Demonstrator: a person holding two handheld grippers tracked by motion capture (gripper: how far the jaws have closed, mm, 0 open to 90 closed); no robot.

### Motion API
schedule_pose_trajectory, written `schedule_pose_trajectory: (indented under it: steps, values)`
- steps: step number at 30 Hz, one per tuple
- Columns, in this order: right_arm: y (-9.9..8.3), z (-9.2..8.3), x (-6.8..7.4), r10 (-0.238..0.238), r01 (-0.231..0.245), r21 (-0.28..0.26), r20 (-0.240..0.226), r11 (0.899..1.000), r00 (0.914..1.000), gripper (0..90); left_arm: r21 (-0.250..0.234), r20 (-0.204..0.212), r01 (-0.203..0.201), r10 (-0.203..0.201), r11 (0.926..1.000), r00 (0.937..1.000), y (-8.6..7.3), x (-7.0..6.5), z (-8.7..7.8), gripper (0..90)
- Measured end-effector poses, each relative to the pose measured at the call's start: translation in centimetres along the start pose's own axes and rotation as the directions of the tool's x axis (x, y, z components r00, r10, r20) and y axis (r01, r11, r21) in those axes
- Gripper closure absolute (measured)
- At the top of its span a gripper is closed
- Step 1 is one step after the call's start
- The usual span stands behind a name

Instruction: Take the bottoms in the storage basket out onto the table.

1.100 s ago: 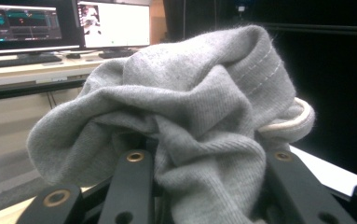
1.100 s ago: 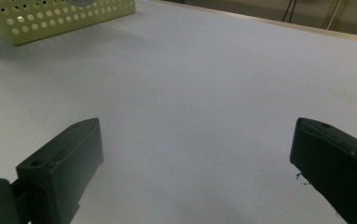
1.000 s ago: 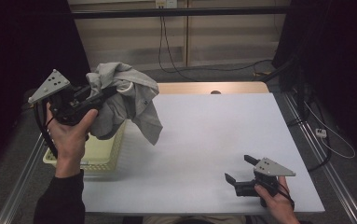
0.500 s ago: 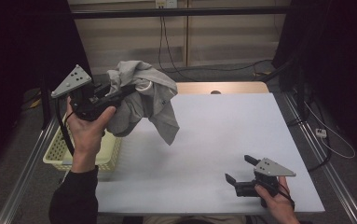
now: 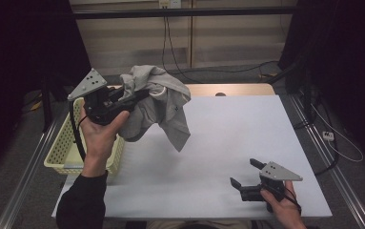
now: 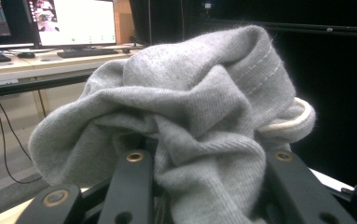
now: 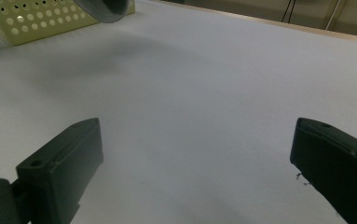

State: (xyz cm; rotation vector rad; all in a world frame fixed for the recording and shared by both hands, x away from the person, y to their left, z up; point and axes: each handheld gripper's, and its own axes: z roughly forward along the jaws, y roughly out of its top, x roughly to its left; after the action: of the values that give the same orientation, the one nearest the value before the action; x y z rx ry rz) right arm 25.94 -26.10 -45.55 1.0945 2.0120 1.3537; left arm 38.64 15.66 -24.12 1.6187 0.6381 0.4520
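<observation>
Leftmost, in the left third of the high view, a yellow basket (image 5: pixel 63 148) sits on the left edge of the white counter (image 5: pixel 247 143). Just right of it and above it, the left gripper (image 5: pixel 139 95) is held up in the person's left hand (image 5: pixel 99 136); its fingers are clamped on a bunched fold of a grey garment (image 5: pixel 163 107), which hangs clear of the counter, its lowest corner dangling left of centre. At lower right of the frame, the right gripper (image 5: pixel 242 174) rests low over the counter, well apart from the garment, fingers spread wide and holding nothing.

Risks, as judged: the grip takes only a gathered fold, so the cloth may slide out under its own weight; the dangling corner may catch the basket rim or drag on the counter, leaving the garment crumpled instead of spread.

Differences between views: the left gripper view shows the knit texture, a pale rolled hem (image 6: pixel 292 119) at right of the frame and cloth packed between the two black fingers (image 6: pixel 129 186), detail too small in the high view. At upper left, the right gripper view shows the basket wall (image 7: pixel 31 18), a tip of grey cloth (image 7: pixel 104 9) and its shadow on the counter, with empty space between its own fingers (image 7: pixel 59 163). The high view alone gives the spacing of both grippers.
</observation>
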Motion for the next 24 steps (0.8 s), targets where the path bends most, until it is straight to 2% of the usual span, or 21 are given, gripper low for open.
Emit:
schedule_pose_trajectory:
  steps: [12,24]
  values:
    - [0.0,0.0,0.0,-0.003,0.003,-0.001,-0.002,1.0,1.0,2.5,0.033,0.022,-0.023,0.022,0.9992,0.9995,-0.5,-1.4,1.8,66.0]
    - [0.0,0.0,0.0,-0.006,0.006,-0.002,-0.003,1.0,1.0,2.5,0.086,0.024,-0.028,0.026,0.9959,0.9994,-1.5,-1.8,3.7,65.9]
